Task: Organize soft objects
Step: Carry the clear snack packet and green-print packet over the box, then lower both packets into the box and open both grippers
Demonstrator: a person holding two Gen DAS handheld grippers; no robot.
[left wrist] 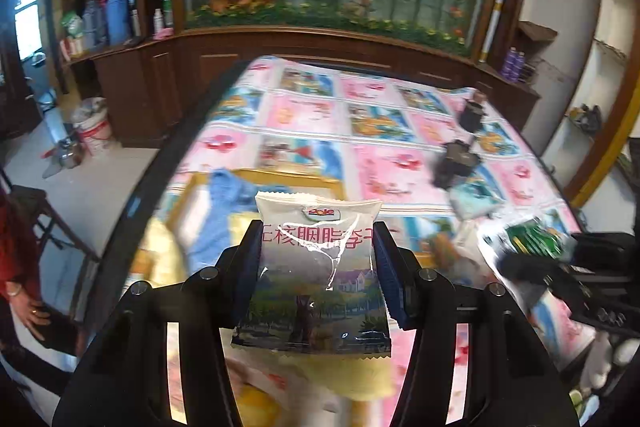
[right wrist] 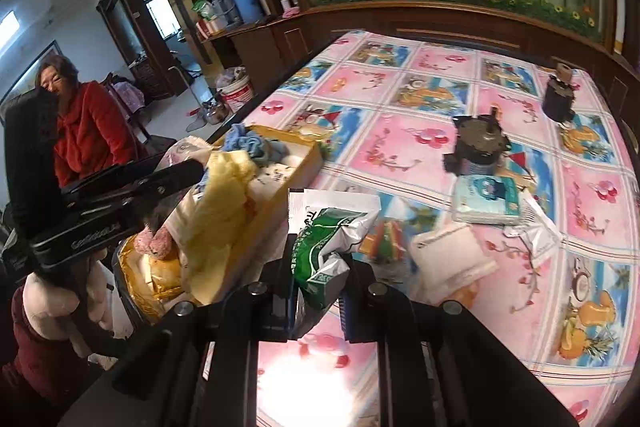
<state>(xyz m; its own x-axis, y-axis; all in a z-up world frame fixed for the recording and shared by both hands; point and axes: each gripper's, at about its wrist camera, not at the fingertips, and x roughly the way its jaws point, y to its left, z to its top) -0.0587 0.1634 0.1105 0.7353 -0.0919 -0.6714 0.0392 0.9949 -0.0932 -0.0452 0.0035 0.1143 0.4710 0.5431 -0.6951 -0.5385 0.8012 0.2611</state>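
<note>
The left hand-held gripper [left wrist: 316, 267] pinches a white snack pouch [left wrist: 316, 275] upright above the box [right wrist: 298, 157] of soft things just ahead and below, the right hand-held gripper [right wrist: 318, 279] pinches a green-and-silver packet [right wrist: 332, 247] beside that box, over a quilted desk [right wrist: 440, 99] in a cluttered living room.

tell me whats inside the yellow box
The yellow box holds a blue cloth, a yellow cloth and some white soft things. Whatever lies beneath them is covered.
</note>
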